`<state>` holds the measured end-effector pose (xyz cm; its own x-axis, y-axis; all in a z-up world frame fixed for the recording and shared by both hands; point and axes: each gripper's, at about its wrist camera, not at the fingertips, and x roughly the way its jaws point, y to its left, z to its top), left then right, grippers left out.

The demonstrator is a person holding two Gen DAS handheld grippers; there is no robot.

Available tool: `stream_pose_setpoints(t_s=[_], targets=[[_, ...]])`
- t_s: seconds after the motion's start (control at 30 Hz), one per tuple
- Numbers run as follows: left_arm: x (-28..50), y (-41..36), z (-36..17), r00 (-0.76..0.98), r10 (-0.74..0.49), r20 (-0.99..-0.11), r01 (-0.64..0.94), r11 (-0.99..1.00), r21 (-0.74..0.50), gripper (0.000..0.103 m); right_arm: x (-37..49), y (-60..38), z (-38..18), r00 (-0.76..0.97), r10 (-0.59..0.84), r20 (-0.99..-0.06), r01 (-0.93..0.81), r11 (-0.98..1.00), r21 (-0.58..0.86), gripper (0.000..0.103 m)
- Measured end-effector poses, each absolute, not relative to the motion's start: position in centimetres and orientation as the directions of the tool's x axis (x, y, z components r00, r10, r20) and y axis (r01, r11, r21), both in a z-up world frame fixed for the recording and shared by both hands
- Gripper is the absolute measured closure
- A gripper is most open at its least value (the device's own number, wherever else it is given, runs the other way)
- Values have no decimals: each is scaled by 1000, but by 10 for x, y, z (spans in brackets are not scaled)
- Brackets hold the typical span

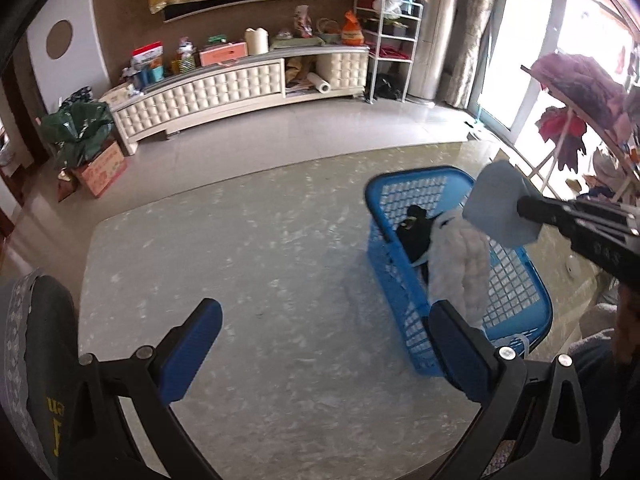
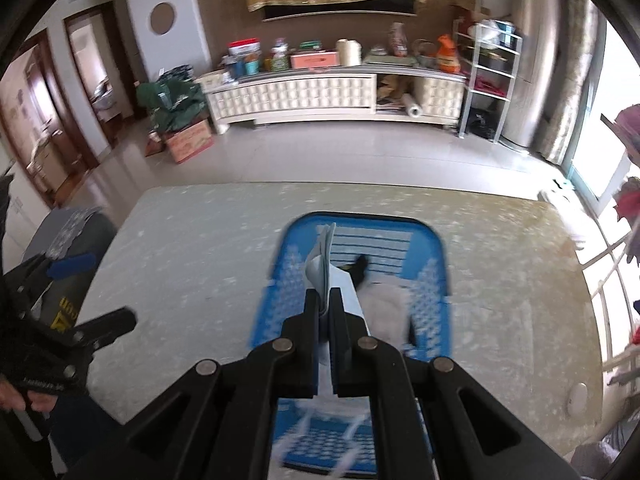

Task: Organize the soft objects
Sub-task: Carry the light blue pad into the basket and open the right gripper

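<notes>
Left gripper [image 1: 324,344]: jaws spread wide apart, nothing between the blue pads; it hovers over the bare part of the marble tabletop [image 1: 240,260], to the left of the basket. In the right wrist view it shows at the far left edge [image 2: 80,280], well apart from the basket.

Blue plastic basket [image 1: 516,312]: stands on the tabletop right of centre, lattice walls, open top. Inside it lies a black soft item [image 1: 412,232] against the far-left wall; its kind cannot be made out, the frame being blurred.

Right gripper [image 2: 325,300]: jaws pressed together on a light blue cloth [image 2: 322,256], held above the basket [image 2: 436,248]. In the left wrist view the cloth [image 1: 496,208] shows as a pale folded piece at the fingertips, with a white fluffy part [image 1: 460,264] hanging from it down into the basket.
</notes>
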<state>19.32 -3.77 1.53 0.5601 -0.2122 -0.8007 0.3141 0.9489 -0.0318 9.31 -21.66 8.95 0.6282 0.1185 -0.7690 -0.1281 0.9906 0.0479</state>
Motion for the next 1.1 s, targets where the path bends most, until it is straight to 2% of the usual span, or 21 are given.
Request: stream_pose_setpoints(t_s=[0.27, 0.57, 0.87, 0.9, 1.03, 1.07, 1.1], targets=[[213, -66, -9, 514, -227, -827, 351, 935, -38, 0, 120, -219, 49, 595, 56, -802, -105, 994, -9, 99], [232, -68, -37, 472, -202, -858, 335, 941, -37, 0, 143, -202, 8, 472, 164, -866, -148, 983, 105, 99], [231, -66, -41, 465, -197, -863, 331, 943, -37, 0, 140, -201, 16, 464, 204, -862, -139, 978, 157, 97], [230, -67, -40, 469, -196, -861, 331, 943, -34, 0, 138, -201, 18, 466, 208, -860, -139, 977, 161, 94], [228, -67, -41, 477, -195, -857, 331, 943, -30, 0, 129, -204, 20, 471, 231, -851, -138, 973, 187, 53], [228, -67, -42, 476, -195, -858, 330, 943, -32, 0, 125, -205, 21, 478, 236, -846, -136, 972, 194, 46], [227, -67, -42, 475, -196, -858, 328, 944, -34, 0, 123, -207, 21, 484, 236, -842, -132, 972, 196, 45]])
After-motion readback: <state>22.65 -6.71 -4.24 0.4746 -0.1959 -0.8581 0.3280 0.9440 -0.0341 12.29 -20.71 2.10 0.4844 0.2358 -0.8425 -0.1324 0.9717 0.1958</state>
